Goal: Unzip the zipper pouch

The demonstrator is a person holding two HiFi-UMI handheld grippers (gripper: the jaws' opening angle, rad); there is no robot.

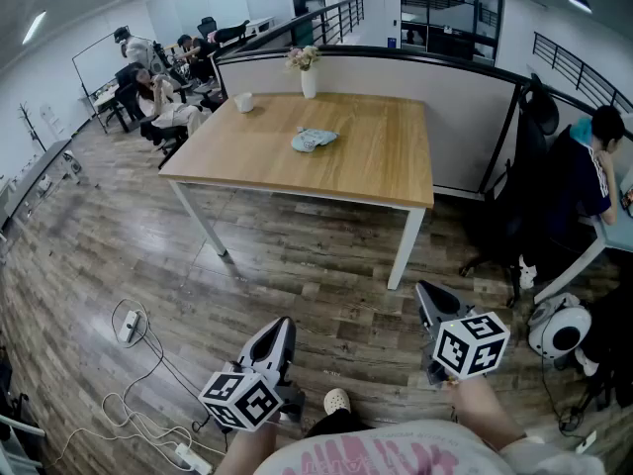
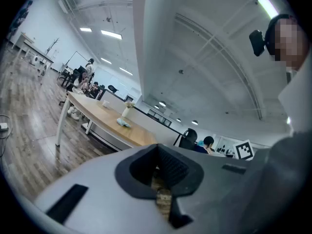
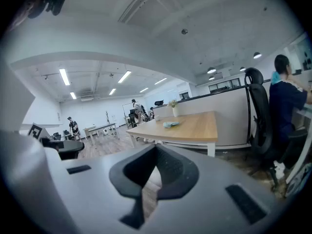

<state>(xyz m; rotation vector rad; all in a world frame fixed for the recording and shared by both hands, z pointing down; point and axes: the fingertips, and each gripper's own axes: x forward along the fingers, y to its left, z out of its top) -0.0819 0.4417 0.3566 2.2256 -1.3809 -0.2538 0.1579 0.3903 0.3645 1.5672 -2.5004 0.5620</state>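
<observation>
A small light-blue zipper pouch [image 1: 314, 140] lies near the middle of a wooden table [image 1: 386, 166], far ahead of me. It also shows small in the left gripper view as the pouch [image 2: 124, 123] and in the right gripper view as the pouch [image 3: 171, 124]. My left gripper [image 1: 280, 332] is held low over the floor, well short of the table, shut and empty. My right gripper [image 1: 428, 300] is held beside it at the right, also shut with nothing between its jaws.
A white vase with flowers [image 1: 308, 75] and a white cup [image 1: 243, 102] stand at the table's far edge. A low partition wall [image 1: 465, 97] runs behind it. A seated person [image 1: 596, 171] is at the right, black chairs nearby. Cables and a power strip [image 1: 132, 327] lie on the floor at left.
</observation>
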